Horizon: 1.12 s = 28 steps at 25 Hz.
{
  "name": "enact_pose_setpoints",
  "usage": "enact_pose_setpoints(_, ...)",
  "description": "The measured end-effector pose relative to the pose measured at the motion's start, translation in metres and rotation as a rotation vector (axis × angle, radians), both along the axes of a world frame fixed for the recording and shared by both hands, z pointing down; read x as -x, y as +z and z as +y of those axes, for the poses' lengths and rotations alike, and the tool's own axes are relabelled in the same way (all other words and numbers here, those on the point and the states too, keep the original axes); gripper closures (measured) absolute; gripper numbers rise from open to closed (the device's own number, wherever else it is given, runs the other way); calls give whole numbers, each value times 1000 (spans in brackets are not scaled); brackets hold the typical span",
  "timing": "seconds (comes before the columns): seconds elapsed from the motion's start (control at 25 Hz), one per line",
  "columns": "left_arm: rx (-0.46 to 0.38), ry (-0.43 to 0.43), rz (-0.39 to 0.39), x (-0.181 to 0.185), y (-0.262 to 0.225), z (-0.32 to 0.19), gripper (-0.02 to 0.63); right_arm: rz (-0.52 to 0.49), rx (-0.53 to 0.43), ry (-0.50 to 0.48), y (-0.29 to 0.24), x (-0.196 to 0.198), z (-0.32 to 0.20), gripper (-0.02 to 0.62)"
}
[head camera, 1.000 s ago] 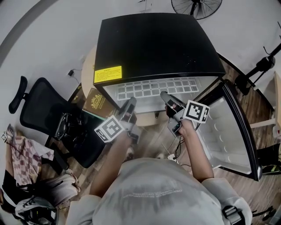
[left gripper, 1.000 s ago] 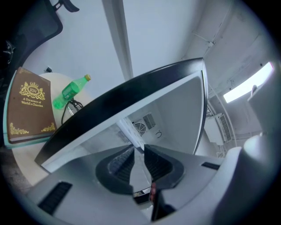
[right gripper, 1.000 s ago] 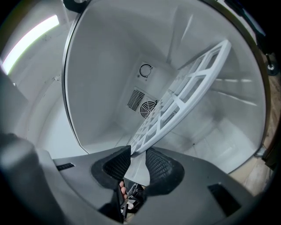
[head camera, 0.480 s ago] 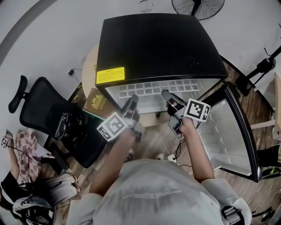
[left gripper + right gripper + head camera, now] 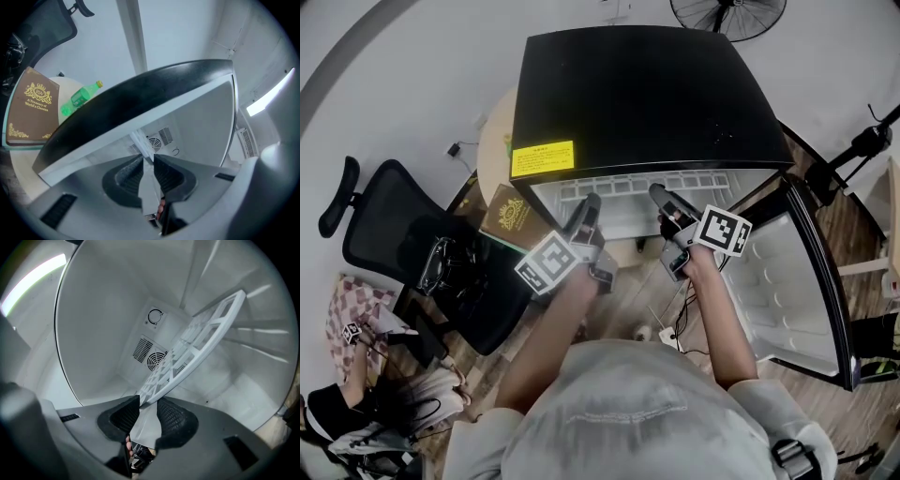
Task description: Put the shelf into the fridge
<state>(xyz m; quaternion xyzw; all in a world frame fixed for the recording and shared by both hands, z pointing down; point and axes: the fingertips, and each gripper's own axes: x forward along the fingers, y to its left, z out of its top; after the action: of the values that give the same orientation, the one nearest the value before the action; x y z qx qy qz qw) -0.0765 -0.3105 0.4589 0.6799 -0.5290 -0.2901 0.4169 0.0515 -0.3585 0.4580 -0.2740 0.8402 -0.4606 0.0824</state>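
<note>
A white grid shelf (image 5: 628,186) sticks out of the open front of the black fridge (image 5: 637,94), most of it hidden under the fridge top. My left gripper (image 5: 587,214) is shut on the shelf's near edge at the left, and my right gripper (image 5: 664,202) is shut on it at the right. In the left gripper view the shelf (image 5: 142,143) shows edge-on between the pads of the left gripper (image 5: 149,161). In the right gripper view the shelf (image 5: 199,345) slants into the white fridge interior from the right gripper (image 5: 147,408).
The fridge door (image 5: 787,281) hangs open at the right. A black office chair (image 5: 403,244) stands at the left. A brown book (image 5: 511,220) and a green bottle (image 5: 79,98) lie on a round table (image 5: 492,150) beside the fridge. A fan vent (image 5: 152,357) sits on the fridge's back wall.
Both grippers have moved forward towards the fridge, and more of the shelf is under the fridge top than a second ago.
</note>
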Motion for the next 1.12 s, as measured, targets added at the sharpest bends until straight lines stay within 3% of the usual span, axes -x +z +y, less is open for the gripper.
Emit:
enact_pose_setpoints(0.48, -22, 8, 46, -2, -2, -7, 532, 0, -33, 27, 0, -1, -3, 479)
enact_pose_setpoints(0.8, -30, 23, 16, -1, -1, -4, 532, 32, -40, 67, -1, -2, -1, 472)
enact_pose_setpoints(0.96, 2, 27, 8, 3, 7, 10, 535, 108, -53, 105, 1, -8, 9, 472)
enact_pose_setpoints(1.12, 11, 41, -62, 24, 23, 33, 540, 209, -93, 137, 8, -7, 32, 474)
